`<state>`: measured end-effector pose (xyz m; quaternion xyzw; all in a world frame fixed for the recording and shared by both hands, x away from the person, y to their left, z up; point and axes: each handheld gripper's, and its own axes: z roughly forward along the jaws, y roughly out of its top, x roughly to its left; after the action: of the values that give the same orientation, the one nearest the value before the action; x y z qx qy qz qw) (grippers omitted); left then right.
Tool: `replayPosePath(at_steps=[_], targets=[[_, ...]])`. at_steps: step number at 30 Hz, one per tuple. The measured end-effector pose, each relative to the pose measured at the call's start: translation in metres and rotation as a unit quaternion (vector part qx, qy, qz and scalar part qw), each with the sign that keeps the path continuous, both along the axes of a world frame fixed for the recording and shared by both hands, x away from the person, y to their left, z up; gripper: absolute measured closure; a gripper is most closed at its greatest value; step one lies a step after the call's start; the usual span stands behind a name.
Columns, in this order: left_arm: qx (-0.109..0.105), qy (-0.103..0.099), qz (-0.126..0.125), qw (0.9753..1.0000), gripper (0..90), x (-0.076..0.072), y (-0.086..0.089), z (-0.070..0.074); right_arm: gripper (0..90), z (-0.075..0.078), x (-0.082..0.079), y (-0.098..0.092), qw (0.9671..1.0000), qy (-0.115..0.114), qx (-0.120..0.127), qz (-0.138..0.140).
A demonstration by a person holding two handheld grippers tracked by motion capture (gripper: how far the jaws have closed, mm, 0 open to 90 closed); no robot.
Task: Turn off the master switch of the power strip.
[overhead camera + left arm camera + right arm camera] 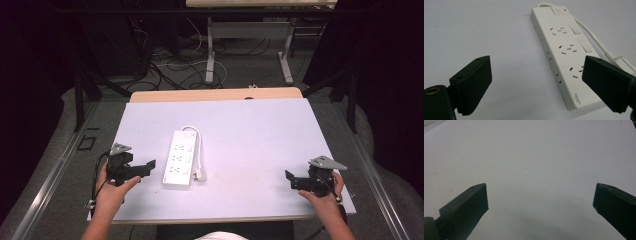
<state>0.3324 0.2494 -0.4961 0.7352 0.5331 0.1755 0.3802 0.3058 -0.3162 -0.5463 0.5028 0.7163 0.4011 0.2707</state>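
Left gripper (145, 169): jaws wide apart, nothing between, pointing at the white power strip (179, 159) just to its right. Strip lies flat on the tabletop (250, 135), left of centre, w/ cord (199, 145) looped along its right side. Right gripper (291, 180): jaws also apart, over bare tabletop near the right edge, well apart from the strip.

Bench (250, 130) w/ pale lilac-white top, wood strip at far edge, white power strip (179, 159) lying flat left of centre — cord (199, 150) + plug (200, 175) just beside it

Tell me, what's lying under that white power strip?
The power strip lies flat on the pale table top, its cord curling alongside. Whatever sits directly beneath it is covered.
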Motion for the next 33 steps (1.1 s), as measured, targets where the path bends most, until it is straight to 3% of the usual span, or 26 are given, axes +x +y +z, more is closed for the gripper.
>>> replayPosePath(at_steps=[6,33], targets=[[0.004,-0.003,-0.004,1.0000,15.2,0.007,-0.003,0.008,0.0,0.000,0.000,0.000,1.0000,0.004,0.000,0.005],[-0.003,-0.017,-0.011,0.9998,21.0,0.041,-0.020,0.039,0.0,-0.002,-0.001,-0.002,1.0000,0.005,0.001,0.002]])
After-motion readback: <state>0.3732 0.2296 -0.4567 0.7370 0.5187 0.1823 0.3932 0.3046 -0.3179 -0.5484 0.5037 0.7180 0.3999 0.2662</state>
